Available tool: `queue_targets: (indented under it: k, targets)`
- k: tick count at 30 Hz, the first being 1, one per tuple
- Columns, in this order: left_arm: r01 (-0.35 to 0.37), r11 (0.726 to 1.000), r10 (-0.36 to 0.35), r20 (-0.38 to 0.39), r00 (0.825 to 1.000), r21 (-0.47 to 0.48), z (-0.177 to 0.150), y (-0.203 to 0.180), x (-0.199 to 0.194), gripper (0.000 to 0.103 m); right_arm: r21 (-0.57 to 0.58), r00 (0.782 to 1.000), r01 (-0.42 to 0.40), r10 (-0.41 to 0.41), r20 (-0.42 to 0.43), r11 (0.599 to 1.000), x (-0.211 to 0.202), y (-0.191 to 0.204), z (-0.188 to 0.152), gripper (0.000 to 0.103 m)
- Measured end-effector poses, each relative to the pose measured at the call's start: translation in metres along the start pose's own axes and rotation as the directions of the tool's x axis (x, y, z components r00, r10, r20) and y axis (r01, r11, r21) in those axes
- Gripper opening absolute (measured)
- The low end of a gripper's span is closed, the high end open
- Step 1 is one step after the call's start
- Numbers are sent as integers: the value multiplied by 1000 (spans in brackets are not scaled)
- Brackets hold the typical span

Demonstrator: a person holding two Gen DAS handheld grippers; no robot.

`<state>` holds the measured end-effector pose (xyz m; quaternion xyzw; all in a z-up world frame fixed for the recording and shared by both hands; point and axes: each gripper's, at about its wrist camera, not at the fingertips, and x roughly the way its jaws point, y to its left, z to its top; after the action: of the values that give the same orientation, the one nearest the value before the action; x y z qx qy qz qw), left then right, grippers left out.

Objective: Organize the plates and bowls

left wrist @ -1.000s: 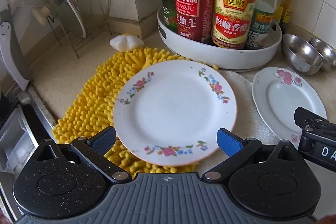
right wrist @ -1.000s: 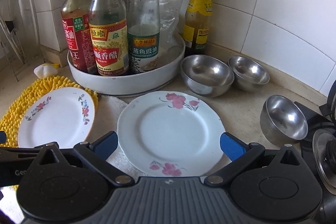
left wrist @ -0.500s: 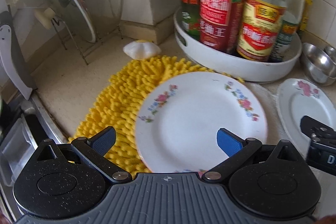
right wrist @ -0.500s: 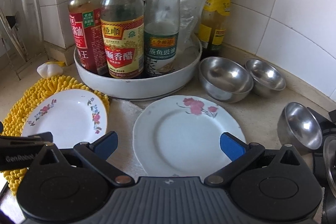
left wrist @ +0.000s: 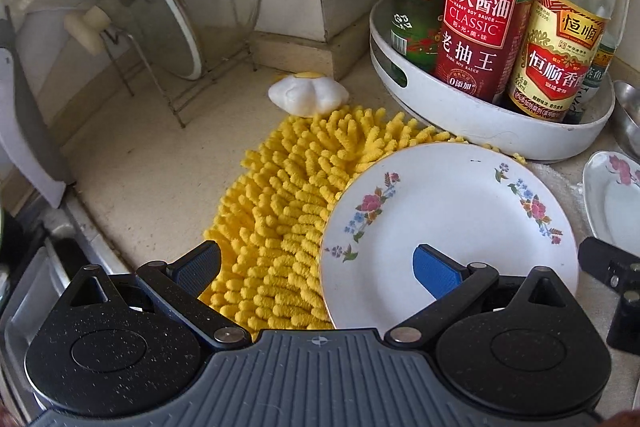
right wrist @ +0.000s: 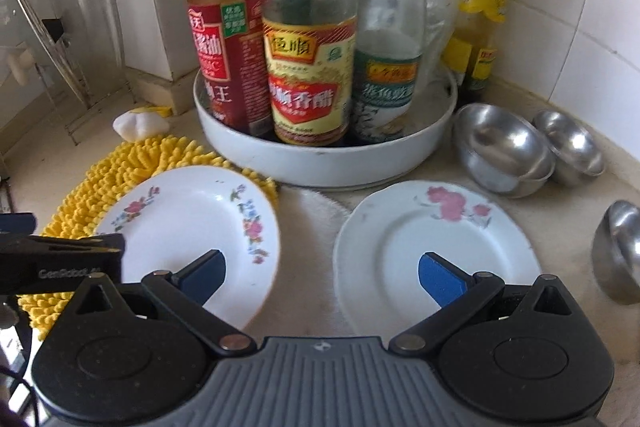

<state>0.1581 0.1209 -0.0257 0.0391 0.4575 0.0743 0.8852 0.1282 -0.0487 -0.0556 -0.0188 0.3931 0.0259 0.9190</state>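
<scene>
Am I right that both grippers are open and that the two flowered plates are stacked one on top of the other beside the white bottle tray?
Not quite: the plates are not stacked. The right wrist view shows the multicolour-flowered plate on the yellow mat and the pink-flowered plate lying apart, side by side. The left gripper and right gripper are indeed open, beside the white bottle tray.

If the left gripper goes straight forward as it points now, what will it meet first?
Probably the yellow chenille mat and the left rim of the small-flower plate lying on it: the open left gripper straddles that edge. Its height above them is unclear.
</scene>
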Motion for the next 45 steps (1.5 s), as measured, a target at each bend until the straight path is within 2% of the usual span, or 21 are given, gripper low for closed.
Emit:
queue_targets:
  k: [10,16,20,22,24,26,28,31,33,35,37,39,41,43,45]
  targets:
    - [58,996,-58,-4,998,63,3,-7,8,102,34,999,-4,5,-38,999,8,1,2,103]
    - [71,995,-71,-5,997,69,2,-6,12,100,58,997,-52,55,-50,997,5,0,-2,103]
    - [144,979,-149,24,989,141,-7,-23,-5,101,66,996,-60,64,-68,996,-1,-6,-10,103]
    - [184,966,-192,30,981,182,-12,-38,-13,100,73,997,-34,40,-73,997,-11,-19,-17,103]
    - [257,942,-267,18,964,218,-19,-55,-21,100,82,997,1,5,-73,997,-23,-36,-26,103]
    - [291,919,-308,24,951,266,-27,-73,-31,100,111,997,38,-30,-67,993,-42,-61,-39,103]
    - [338,887,-359,9,933,316,-38,-96,-40,100,135,995,88,-80,-65,987,-60,-88,-53,103]
    - [439,814,-452,-61,890,380,-62,-137,-50,100,151,986,159,-148,-79,976,-81,-126,-75,103]
    - [456,781,-460,-100,882,428,-76,-166,-54,100,170,979,189,-173,-104,967,-90,-149,-90,103]
    - [467,769,-458,-133,879,437,-86,-183,-53,100,199,975,201,-177,-132,959,-96,-169,-107,103]
    - [469,771,-446,-159,881,432,-93,-195,-51,98,225,976,186,-153,-153,957,-98,-183,-122,103]
    - [461,776,-424,-186,887,430,-98,-203,-46,93,262,980,144,-101,-173,954,-96,-193,-136,88]
    - [481,780,-437,-203,876,400,-100,-205,-45,93,325,981,56,8,-193,944,-87,-202,-147,76]
    - [483,788,-438,-203,876,382,-101,-209,-47,95,368,981,4,67,-180,930,-80,-208,-152,78]
    - [486,799,-441,-206,874,354,-102,-212,-47,95,354,981,-11,79,-178,935,-80,-206,-153,77]
